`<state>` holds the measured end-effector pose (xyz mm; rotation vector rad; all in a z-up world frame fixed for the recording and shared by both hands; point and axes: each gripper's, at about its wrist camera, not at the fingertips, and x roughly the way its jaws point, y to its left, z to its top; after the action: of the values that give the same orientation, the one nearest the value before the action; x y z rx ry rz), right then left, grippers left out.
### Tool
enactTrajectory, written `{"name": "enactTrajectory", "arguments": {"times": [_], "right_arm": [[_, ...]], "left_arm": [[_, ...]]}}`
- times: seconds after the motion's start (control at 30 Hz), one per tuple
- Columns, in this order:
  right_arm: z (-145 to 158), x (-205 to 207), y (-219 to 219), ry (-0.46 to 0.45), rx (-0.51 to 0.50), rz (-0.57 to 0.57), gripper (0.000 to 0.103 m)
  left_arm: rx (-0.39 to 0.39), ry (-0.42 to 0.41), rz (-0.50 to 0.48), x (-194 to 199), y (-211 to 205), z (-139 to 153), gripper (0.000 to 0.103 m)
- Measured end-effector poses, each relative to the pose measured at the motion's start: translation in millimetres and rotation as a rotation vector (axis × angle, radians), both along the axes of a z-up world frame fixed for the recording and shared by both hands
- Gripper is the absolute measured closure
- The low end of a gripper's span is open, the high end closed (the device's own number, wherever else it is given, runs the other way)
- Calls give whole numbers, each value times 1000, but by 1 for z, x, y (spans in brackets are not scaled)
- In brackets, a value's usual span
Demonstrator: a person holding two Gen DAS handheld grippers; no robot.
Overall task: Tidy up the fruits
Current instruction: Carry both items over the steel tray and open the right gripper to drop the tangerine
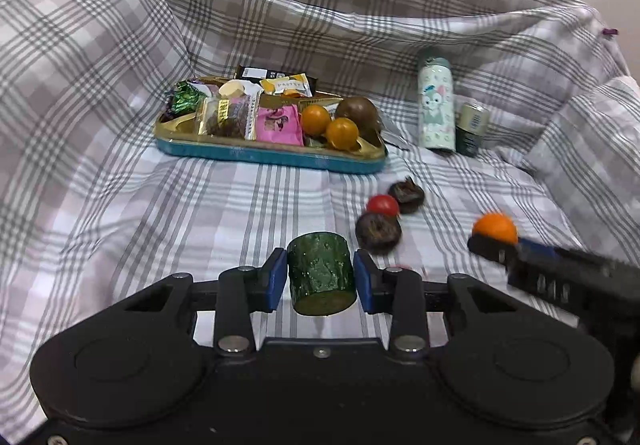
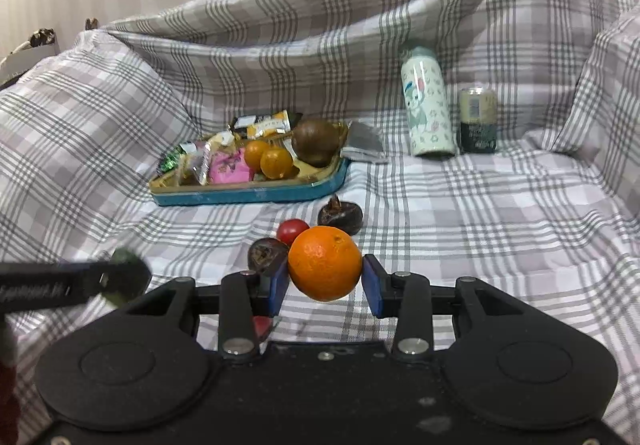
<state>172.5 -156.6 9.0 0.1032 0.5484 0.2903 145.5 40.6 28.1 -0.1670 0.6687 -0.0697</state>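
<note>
Gripping bumpy green cucumber chunk (image 1: 322, 277), round orange (image 2: 325, 263)

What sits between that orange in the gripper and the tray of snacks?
A red tomato and two dark brown fruits lie on the cloth between the orange and the tray; carried above them, nothing blocks it.

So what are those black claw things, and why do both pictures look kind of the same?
They are two grabbers, and a person holds one in each hand. Each has a camera looking along its fingers, so there is one picture per grabber. The left gripper squeezes a cucumber piece. The right gripper squeezes an orange. On the checked cloth lie a cherry tomato and two dark brown fruits. Further back sits a blue tray of snacks and fruit, with a cartoon bottle and a can nearby.
</note>
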Motion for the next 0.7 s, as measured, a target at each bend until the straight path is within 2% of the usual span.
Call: {"name": "enactTrajectory", "arguments": {"times": [0.13,0.37,0.7], "right_arm": [[6,-29,-3,2,34,3,62],[4,-98,-2,-7,-9,51,62],[-14,-162,-12,53,-40,98,62]], "left_arm": [[8,10,-17,-29,1,2,59],[26,27,-43,-68,0,-2,59],[4,93,-58,-93,-1,-25,59]]}}
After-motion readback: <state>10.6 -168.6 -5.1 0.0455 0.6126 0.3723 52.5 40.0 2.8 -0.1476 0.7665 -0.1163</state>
